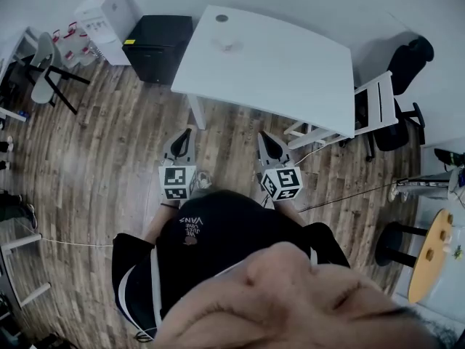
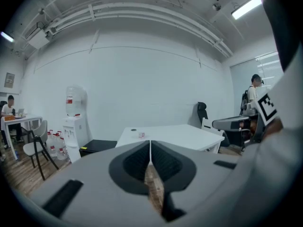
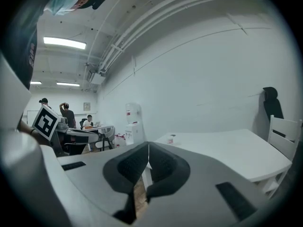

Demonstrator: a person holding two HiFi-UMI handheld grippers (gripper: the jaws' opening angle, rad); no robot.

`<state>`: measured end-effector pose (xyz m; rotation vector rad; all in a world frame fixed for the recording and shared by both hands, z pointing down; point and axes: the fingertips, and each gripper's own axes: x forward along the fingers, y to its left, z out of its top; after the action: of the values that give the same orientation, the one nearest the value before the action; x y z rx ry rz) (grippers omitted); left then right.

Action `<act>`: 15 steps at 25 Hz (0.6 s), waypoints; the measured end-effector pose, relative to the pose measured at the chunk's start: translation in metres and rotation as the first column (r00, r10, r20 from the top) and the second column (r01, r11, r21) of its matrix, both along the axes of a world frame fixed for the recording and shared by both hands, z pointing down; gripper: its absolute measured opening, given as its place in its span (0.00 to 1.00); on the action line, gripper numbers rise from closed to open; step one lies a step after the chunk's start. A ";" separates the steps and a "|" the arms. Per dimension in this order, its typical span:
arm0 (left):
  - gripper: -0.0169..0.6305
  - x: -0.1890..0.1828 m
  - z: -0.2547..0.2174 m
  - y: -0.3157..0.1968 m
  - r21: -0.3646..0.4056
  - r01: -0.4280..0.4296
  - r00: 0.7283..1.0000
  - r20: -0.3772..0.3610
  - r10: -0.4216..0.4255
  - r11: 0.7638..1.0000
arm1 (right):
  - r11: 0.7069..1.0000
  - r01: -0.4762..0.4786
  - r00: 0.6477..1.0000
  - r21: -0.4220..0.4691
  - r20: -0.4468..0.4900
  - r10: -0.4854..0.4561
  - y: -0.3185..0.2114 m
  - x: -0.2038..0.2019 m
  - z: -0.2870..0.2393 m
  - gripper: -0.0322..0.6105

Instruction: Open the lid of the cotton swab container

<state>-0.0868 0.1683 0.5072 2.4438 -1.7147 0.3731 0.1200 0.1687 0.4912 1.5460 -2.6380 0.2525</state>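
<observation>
A small clear cotton swab container [image 1: 227, 44] stands on the far part of the white table [image 1: 290, 71], with a small dark disc [image 1: 221, 18] behind it. Both grippers are held over the wooden floor, well short of the table. My left gripper [image 1: 187, 131] is shut with nothing in it, and so is my right gripper [image 1: 264, 135]. In the left gripper view the jaws [image 2: 150, 145] meet in a thin line and the container [image 2: 141, 135] shows far off just above them. The right gripper view shows the jaws [image 3: 148, 149] shut and the container [image 3: 170, 139] far ahead on the table.
A black cabinet [image 1: 160, 46] and a water dispenser [image 1: 109, 13] stand left of the table. A white chair [image 1: 374, 107] and a black office chair [image 1: 407, 64] are at its right. A grey chair [image 1: 47, 67] is far left, a round wooden table [image 1: 429, 257] far right. People sit at desks in the background.
</observation>
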 end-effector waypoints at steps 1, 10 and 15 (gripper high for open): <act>0.06 -0.004 0.000 -0.007 0.003 -0.007 1.000 -0.002 0.007 1.000 | 1.000 -0.006 1.000 0.001 -0.002 0.006 -0.007 -0.004 0.000 0.07; 0.06 -0.035 0.001 -0.065 0.003 -0.079 0.997 -0.001 0.079 0.997 | 0.998 -0.065 0.998 -0.007 0.002 0.065 -0.053 -0.039 0.001 0.07; 0.06 -0.047 0.007 -0.082 -0.020 -0.130 0.991 0.012 0.131 0.991 | 0.995 -0.103 0.995 -0.019 0.016 0.103 -0.064 -0.048 0.001 0.07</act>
<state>-0.1334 0.0859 0.5138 2.5528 -1.5532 0.4195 0.0722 0.1044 0.4920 1.6838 -2.5647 0.2963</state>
